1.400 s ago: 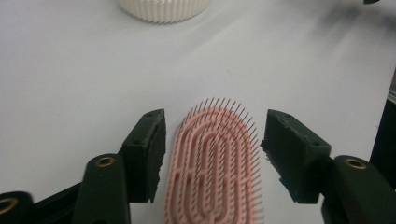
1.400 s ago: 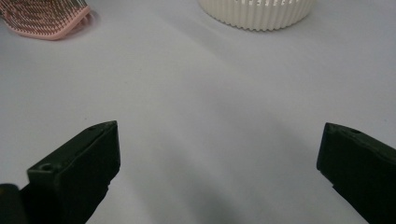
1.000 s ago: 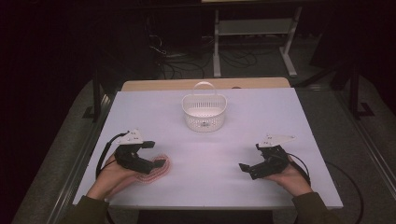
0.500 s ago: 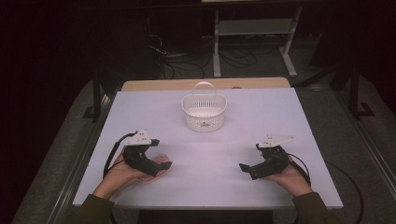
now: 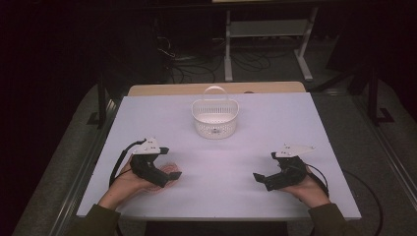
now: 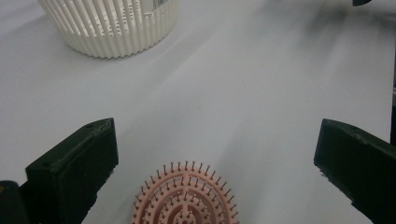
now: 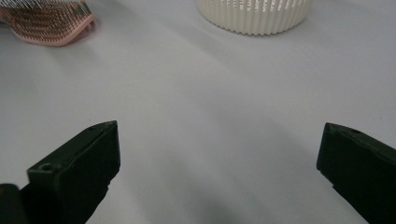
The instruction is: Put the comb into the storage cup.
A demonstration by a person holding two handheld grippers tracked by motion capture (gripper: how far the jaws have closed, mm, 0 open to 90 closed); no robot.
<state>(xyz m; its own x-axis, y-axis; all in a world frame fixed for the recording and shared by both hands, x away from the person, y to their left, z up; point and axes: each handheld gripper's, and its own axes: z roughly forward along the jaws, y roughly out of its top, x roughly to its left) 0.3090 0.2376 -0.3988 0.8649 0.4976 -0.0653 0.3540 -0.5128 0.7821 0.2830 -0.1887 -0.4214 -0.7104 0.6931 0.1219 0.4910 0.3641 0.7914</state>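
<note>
A pink round hairbrush (image 5: 166,168) lies bristles up on the white table, near its front left. My left gripper (image 5: 169,178) hovers low over it. In the left gripper view the brush (image 6: 184,200) lies between the wide jaws of that gripper (image 6: 217,140), and the pads do not touch it. Those jaws have just been opening. My right gripper (image 5: 259,178) rests at the front right, open with nothing between its fingers (image 7: 219,144). The brush (image 7: 46,21) shows far off in the right gripper view.
A white slatted basket (image 5: 215,118) with an upright handle stands at the middle back of the table (image 5: 275,128). It is also ahead of each gripper (image 6: 112,28) (image 7: 254,14). Dark floor, cables and a metal stand lie beyond the table.
The left hand has shifted slightly over the pink brush, which shows less from under it than a second ago. The right hand has kept still.
</note>
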